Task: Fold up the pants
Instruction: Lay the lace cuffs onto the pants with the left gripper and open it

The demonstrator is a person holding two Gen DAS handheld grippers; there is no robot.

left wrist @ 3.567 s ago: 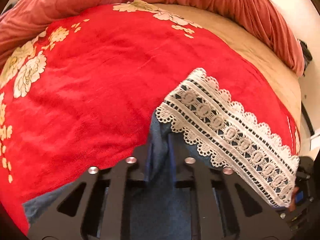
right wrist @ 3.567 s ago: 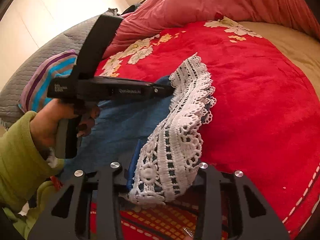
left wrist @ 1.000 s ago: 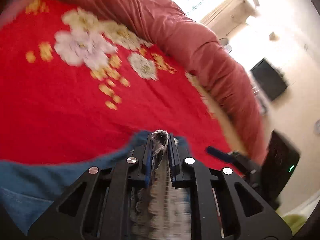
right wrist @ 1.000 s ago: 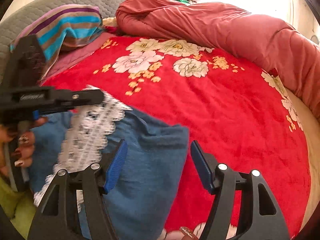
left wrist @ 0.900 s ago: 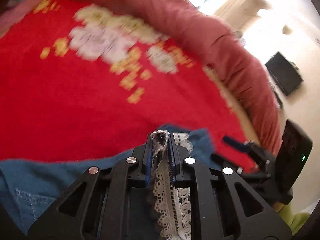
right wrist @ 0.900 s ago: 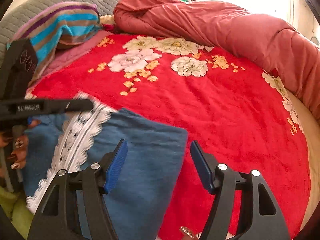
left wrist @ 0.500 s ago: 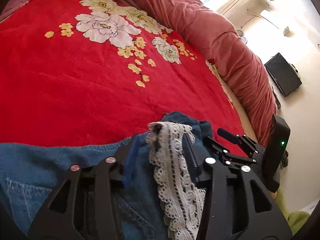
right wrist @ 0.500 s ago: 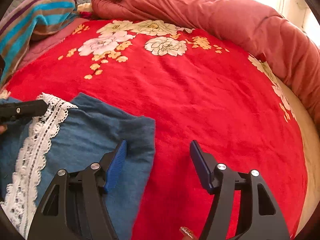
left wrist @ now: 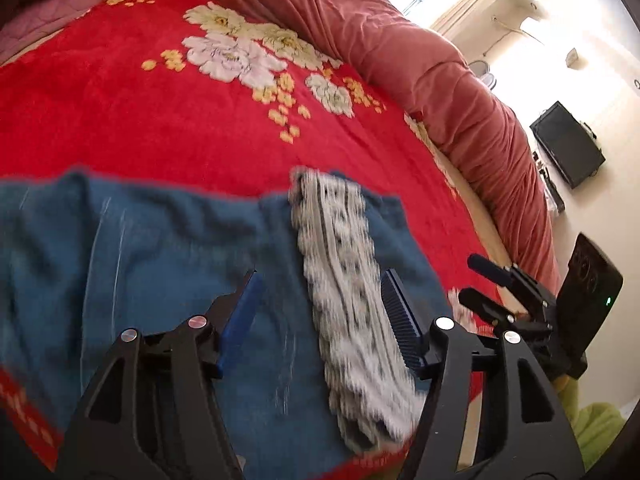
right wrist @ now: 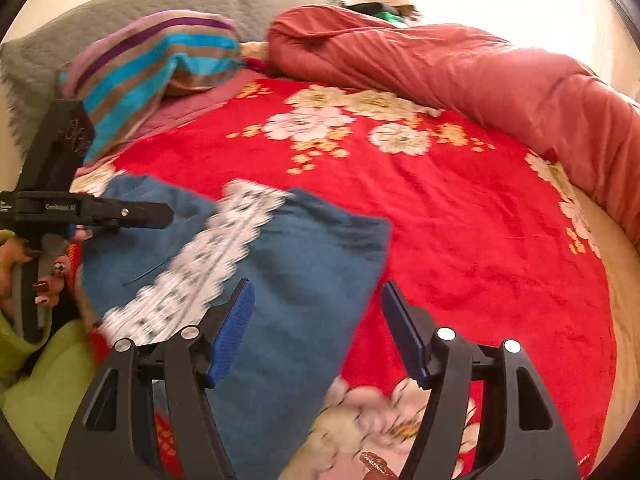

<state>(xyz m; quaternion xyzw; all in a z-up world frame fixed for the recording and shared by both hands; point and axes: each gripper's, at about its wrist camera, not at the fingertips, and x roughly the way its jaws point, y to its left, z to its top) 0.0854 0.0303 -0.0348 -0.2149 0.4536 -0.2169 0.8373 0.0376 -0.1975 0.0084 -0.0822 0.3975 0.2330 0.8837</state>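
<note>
Pants [left wrist: 168, 264]: blue denim, folded, lying flat on the red floral blanket [left wrist: 120, 112] on the bed, at the blanket's near edge. White lace trim [left wrist: 344, 280] runs as a strip across the top of the pants, from their far edge towards the cameras. Lace is motion-blurred in both views.

Left hand-held gripper [left wrist: 320, 308]: jaws apart and opening. Lace strip and denim lie below, between the blue pads; the pads are not pressing on the fabric. Nothing gripped.

Right hand-held gripper [right wrist: 316, 324]: jaws wide apart, hovering over the right edge of the pants. Left pad sits over denim, right pad over bare blanket. Nothing gripped.

In the right wrist view the left hand-held gripper [right wrist: 160, 216] shows side-on, at the left side of the pants, its tip over the denim just beside the lace. The hand [right wrist: 36, 272] on its handle has painted nails and a green sleeve [right wrist: 44, 384].

Relative to the pants: rolled pink-red quilt [right wrist: 460, 68] along the far side of the blanket, striped pillow [right wrist: 160, 56] at the far left, against the grey padded headboard [right wrist: 132, 4].
</note>
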